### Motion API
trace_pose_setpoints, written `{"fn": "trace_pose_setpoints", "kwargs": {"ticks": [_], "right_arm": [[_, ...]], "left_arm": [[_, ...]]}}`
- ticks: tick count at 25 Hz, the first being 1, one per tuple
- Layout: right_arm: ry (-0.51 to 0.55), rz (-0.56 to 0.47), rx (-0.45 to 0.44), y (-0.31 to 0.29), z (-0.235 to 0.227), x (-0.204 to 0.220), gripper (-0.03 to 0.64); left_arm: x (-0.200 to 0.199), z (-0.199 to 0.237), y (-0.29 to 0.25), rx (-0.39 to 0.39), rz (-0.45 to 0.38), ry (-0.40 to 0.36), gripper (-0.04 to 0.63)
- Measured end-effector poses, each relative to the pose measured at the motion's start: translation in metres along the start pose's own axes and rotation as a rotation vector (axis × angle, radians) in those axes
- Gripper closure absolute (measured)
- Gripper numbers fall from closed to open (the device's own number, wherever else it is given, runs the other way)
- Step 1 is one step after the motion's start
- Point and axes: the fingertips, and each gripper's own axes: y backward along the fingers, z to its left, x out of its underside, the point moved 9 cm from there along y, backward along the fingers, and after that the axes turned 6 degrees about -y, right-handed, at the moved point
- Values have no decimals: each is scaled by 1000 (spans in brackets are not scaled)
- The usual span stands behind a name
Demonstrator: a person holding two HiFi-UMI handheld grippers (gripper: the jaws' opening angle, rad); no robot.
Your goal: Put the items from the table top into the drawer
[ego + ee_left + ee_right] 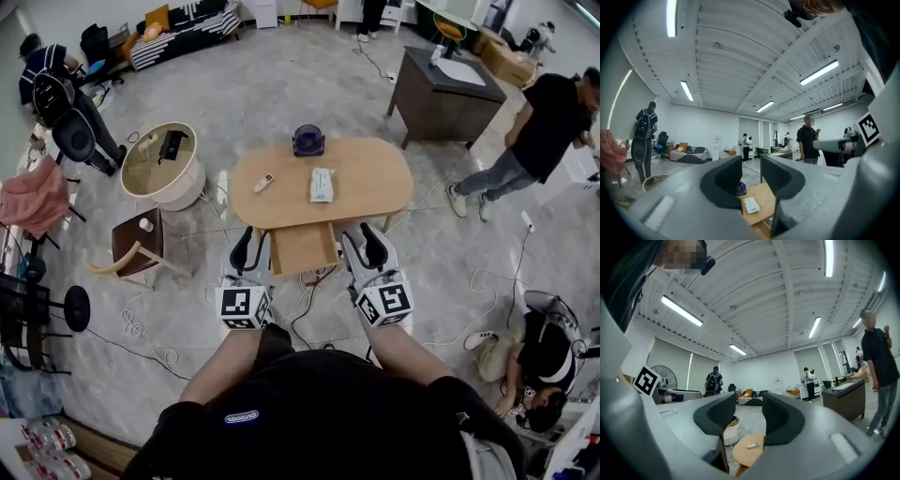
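Grey plastic with black ribbed inner faces: left claw (751, 176) spread, nothing in the gap; right claw (749, 420) likewise spread and bare. Both held level, short of the worktop (375, 178), flanking the open drawer (302, 249) at its nine and three o'clock.

Drawer pulled out under the near edge, wooden, seemingly nothing in it yet. Beyond it, at twelve o'clock on the pale wood, a white packet (322, 185). At the packet's nine o'clock, apart from it, a small remote (265, 182). At the far rim, roughly eleven o'clock from the packet, a dark purple thing (308, 141), round, too small to name.

Packet: probably soft and light, prone to crumple or sag. Best pinched gently across the short width, near the middle.

Remote: stiff, light, likely slick plastic. Best taken across the narrow sides at mid-length, to stop any pivoting.

Purple thing: perhaps the heaviest, with no flat faces evident from here. Grasp across the widest part or a rim, to be judged closer up.

Further out: a round side table (159, 164) at nine o'clock of the worktop, a standing person (544, 122) at two o'clock, well apart.
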Motion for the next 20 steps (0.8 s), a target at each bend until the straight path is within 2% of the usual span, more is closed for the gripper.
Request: {"fn": "trace_pose_setpoints", "kwargs": {"ticks": [9,16,20], "right_arm": [[41,40,86,-113,7,29,433],[58,58,180,-202,-10,51,433],[77,81,237,-228,-22,64,431]], "left_arm": [[30,97,-93,99,-9,15,457],[61,167,-164,139,7,37,457],[77,194,-194,179,21,56,457]]}}
